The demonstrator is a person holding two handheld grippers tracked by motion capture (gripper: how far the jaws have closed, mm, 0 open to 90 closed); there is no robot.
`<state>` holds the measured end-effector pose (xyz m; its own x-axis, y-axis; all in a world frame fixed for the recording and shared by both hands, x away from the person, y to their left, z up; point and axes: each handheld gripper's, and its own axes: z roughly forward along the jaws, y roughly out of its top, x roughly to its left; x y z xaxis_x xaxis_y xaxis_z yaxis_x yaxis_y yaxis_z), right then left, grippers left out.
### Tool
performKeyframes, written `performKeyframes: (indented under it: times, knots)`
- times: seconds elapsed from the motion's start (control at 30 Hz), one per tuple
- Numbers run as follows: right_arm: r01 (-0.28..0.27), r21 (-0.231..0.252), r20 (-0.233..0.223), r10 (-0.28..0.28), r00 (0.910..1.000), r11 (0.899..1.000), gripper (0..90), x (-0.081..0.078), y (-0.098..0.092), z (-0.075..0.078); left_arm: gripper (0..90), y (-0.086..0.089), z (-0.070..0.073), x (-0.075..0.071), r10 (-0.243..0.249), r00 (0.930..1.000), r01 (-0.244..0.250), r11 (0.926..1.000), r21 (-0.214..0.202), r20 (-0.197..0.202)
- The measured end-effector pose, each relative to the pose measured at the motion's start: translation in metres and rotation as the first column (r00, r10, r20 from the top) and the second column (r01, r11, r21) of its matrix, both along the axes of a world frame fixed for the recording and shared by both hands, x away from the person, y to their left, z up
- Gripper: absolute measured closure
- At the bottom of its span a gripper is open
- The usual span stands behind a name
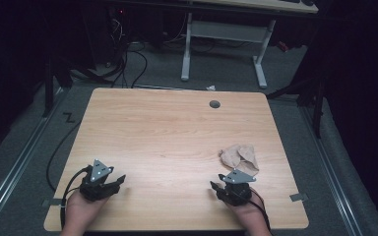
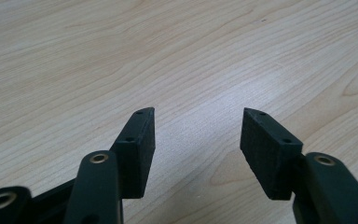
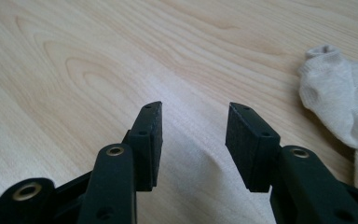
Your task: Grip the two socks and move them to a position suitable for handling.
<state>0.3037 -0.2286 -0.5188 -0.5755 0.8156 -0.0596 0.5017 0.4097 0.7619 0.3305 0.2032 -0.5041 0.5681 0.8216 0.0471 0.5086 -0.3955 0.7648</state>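
Observation:
A crumpled beige sock (image 1: 239, 157) lies on the wooden table (image 1: 167, 132) at its right side; in the right gripper view the sock (image 3: 340, 102) sits at the right edge. My right gripper (image 1: 215, 186) rests near the front edge just in front of the sock, open with nothing between its jaws (image 3: 193, 109). My left gripper (image 1: 120, 179) rests at the front left of the table, also open and empty (image 2: 198, 114), over bare wood.
A small grey round grommet (image 1: 214, 104) is set in the table near its far edge. Beyond the table stand a white desk frame (image 1: 224, 44) and cables on the grey floor. Metal rails run along both sides of the table.

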Motion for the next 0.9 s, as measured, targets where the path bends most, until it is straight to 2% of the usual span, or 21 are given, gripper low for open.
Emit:
performKeyframes:
  times: [0.13, 0.23, 0.37, 0.47, 0.6, 0.73, 0.9]
  knots:
    - [0.007, 0.011, 0.001, -0.007, 1.0000, 1.000, 56.3, 0.000, -0.003, 0.000, 46.3, -0.003, 0.001, -0.001, -0.007, 0.9999, 0.007, 0.9999, 0.014, 0.012]
    - [0.003, 0.000, 0.002, -0.003, 1.0000, 1.000, 55.9, -0.002, -0.004, 0.000, 46.4, -0.007, 0.000, -0.001, -0.012, 0.9997, 0.012, 0.9996, 0.026, 0.020]
    - [0.020, 0.002, 0.016, -0.020, 0.9997, 1.000, 52.4, -0.002, -0.007, 0.002, 46.2, -0.008, -0.001, 0.000, -0.018, 0.9997, 0.017, 0.9992, 0.035, 0.019]
    - [0.030, 0.021, 0.022, -0.030, 0.9993, 0.999, 52.6, 0.000, -0.007, 0.005, 45.5, -0.006, -0.003, 0.000, -0.023, 0.9997, 0.022, 0.9992, 0.033, 0.006]
    - [0.056, 0.030, 0.022, -0.057, 0.9982, 0.998, 57.0, 0.006, -0.007, 0.010, 44.5, -0.003, -0.002, -0.002, -0.023, 0.9997, 0.023, 0.9994, 0.025, 0.013]
    - [0.085, 0.041, 0.055, -0.087, 0.9947, 0.996, 61.3, 0.010, -0.010, 0.020, 43.9, -0.002, 0.000, -0.003, -0.016, 0.9995, 0.015, 0.9996, 0.022, 0.028]
    - [0.139, 0.014, 0.075, -0.140, 0.9874, 0.990, 68.0, 0.019, -0.015, 0.025, 43.4, -0.001, -0.001, -0.002, -0.017, 0.9995, 0.017, 0.9996, 0.023, 0.025]
